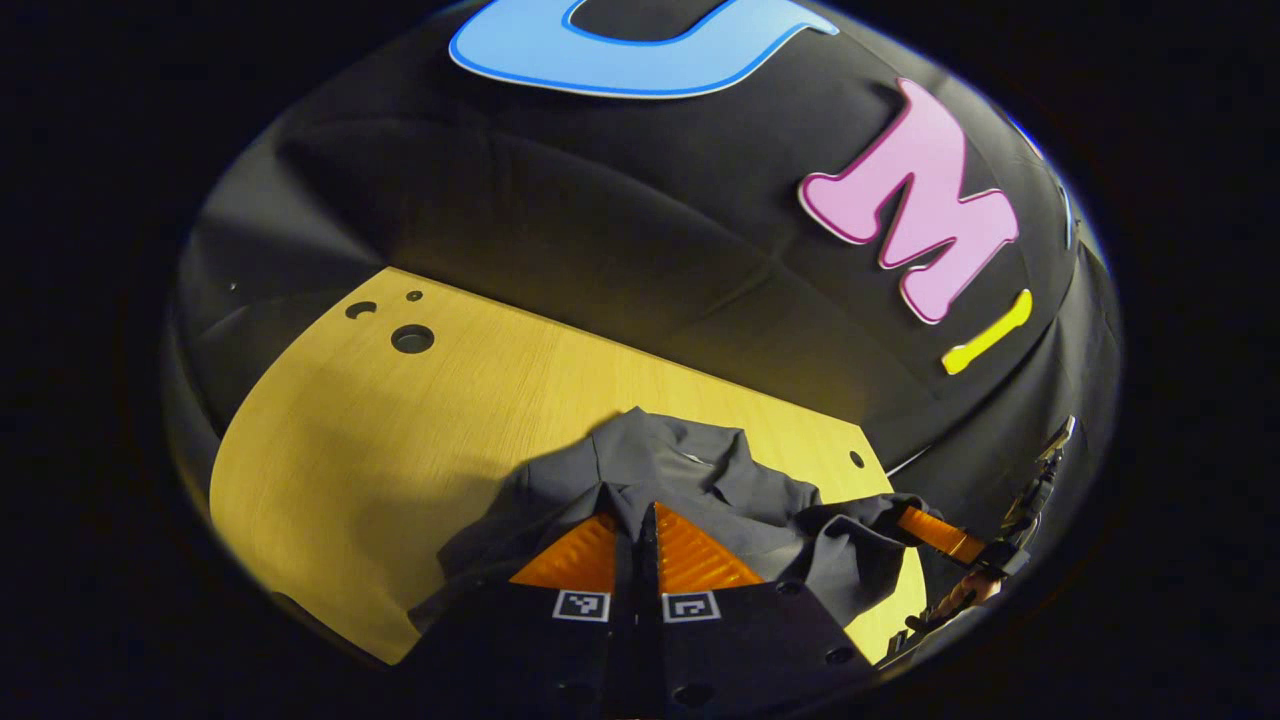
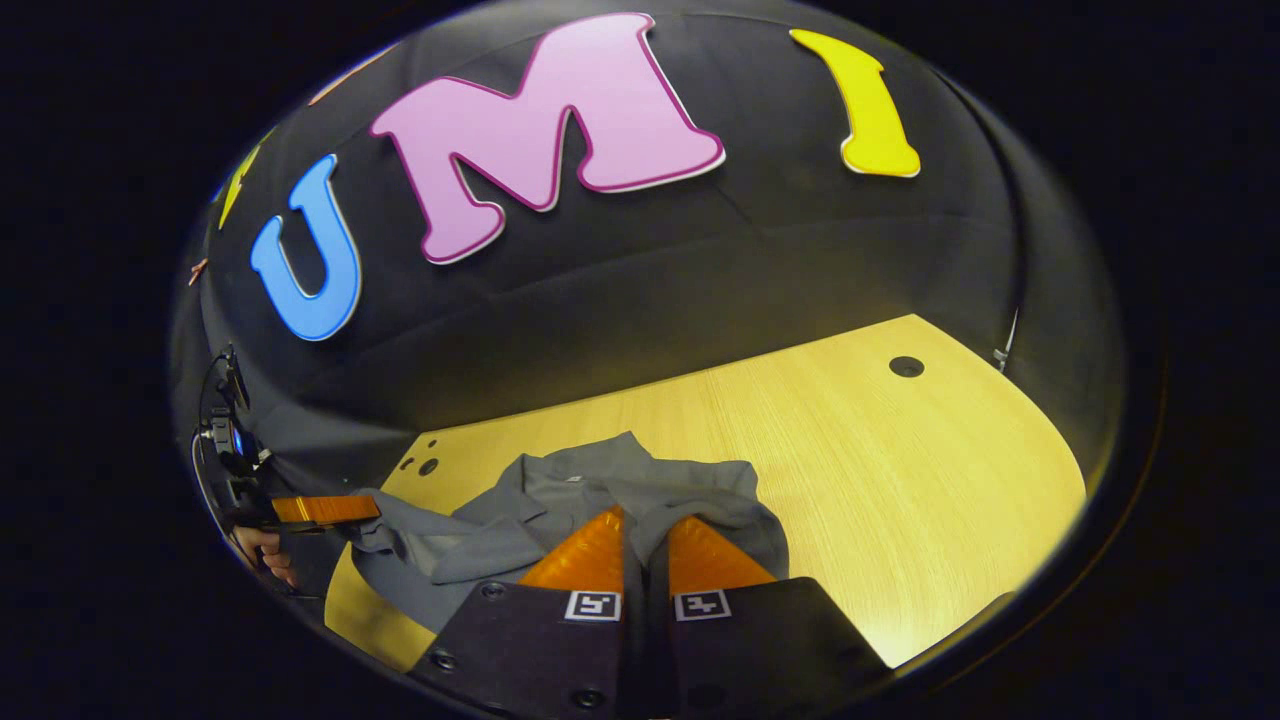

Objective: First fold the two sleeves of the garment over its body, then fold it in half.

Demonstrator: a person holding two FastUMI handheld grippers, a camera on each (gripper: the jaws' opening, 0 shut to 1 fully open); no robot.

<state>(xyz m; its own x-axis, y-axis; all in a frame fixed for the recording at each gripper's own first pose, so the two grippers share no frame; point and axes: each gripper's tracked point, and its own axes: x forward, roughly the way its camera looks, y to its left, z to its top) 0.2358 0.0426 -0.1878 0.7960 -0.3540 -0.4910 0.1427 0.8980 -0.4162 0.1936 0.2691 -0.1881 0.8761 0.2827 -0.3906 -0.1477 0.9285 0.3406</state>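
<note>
The wooden counter is carrying a grey shirt, which is lying bunched near its front edge. In the left gripper view, three holes are showing at the counter's far left corner, and the left tool is pinching a raised ridge of the shirt between nearly closed fingers. In the right gripper view, the shirt's collar is pointing toward the wall, and the right tool is gripping a fold of cloth, fingers narrow. Each view is also catching the other tool off to the side, clamping a shirt edge.
</note>
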